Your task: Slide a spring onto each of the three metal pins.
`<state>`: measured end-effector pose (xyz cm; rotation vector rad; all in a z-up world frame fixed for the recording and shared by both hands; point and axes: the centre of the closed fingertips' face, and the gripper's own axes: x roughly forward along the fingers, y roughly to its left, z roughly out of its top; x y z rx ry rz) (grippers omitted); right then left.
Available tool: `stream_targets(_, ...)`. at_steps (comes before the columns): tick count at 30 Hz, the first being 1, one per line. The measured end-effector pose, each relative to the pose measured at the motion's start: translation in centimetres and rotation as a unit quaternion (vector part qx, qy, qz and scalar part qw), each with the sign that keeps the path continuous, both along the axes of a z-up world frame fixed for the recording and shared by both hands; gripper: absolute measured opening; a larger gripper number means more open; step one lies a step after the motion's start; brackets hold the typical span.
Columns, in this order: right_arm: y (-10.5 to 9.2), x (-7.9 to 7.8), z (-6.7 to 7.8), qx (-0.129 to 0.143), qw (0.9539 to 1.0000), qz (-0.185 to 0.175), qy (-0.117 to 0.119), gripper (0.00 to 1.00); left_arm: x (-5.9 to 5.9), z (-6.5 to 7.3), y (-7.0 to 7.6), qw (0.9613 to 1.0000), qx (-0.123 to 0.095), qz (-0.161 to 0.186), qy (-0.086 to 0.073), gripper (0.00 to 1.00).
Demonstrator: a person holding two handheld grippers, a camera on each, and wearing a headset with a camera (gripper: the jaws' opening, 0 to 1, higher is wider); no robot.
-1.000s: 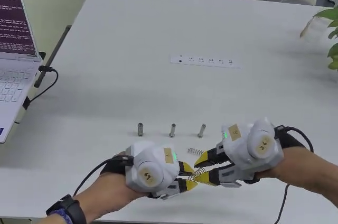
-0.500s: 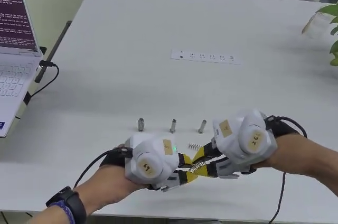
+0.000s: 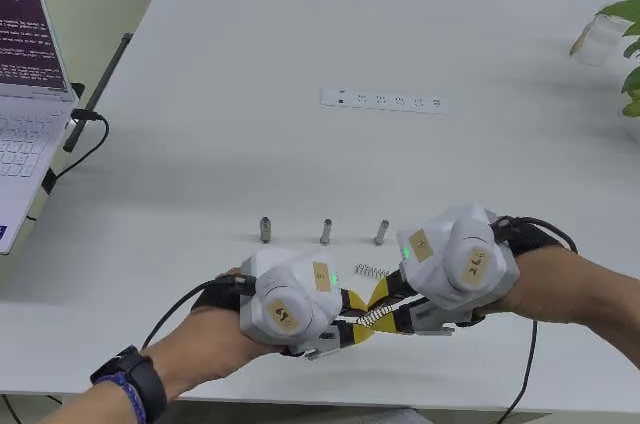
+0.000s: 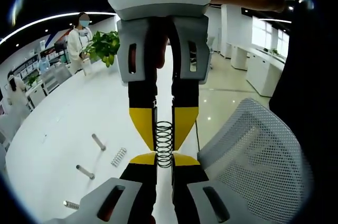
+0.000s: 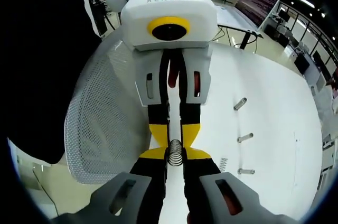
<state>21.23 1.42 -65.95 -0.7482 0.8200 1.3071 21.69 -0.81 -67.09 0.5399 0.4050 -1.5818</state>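
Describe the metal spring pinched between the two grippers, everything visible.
The silvery wire coil spring is slim, open-wound and straight. It is held in the air over the white table near its front edge, bridging the grippers: the left gripper clamps one end in its yellow tips, the right gripper the other. In the head view it lies nearly level, rising slightly toward the right gripper. Nothing else touches it.

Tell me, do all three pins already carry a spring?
No, the left pin carries one, but the middle pin and right pin stand bare.
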Motion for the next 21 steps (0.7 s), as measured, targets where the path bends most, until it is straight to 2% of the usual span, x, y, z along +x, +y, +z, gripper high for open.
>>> stream_targets(7, -0.1, 0.1, 0.0, 0.000, 1.0000, -0.001, -0.003, 0.08, 0.2, 0.0, -0.1, 1.0000, -0.003, 0.006, 0.002, 0.02)
stream_targets(13, -0.1, 0.3, -0.2, 0.006, 1.0000, -0.007, -0.003, 0.08, 0.4, -0.2, 0.0, 0.9998, -0.003, 0.018, 0.012, 0.03)
stream_targets(18, -0.4, 0.3, -0.6, 0.006, 0.9998, -0.017, 0.002, 0.08, 0.6, -0.4, 0.5, 0.9994, 0.000, 0.030, 0.015, 0.08)
stream_targets(21, -0.6, 0.5, -0.6, 0.011, 0.9996, -0.027, 0.002, 0.08, 1.2, -0.8, 1.2, 0.9985, 0.002, 0.051, 0.019, 0.17)
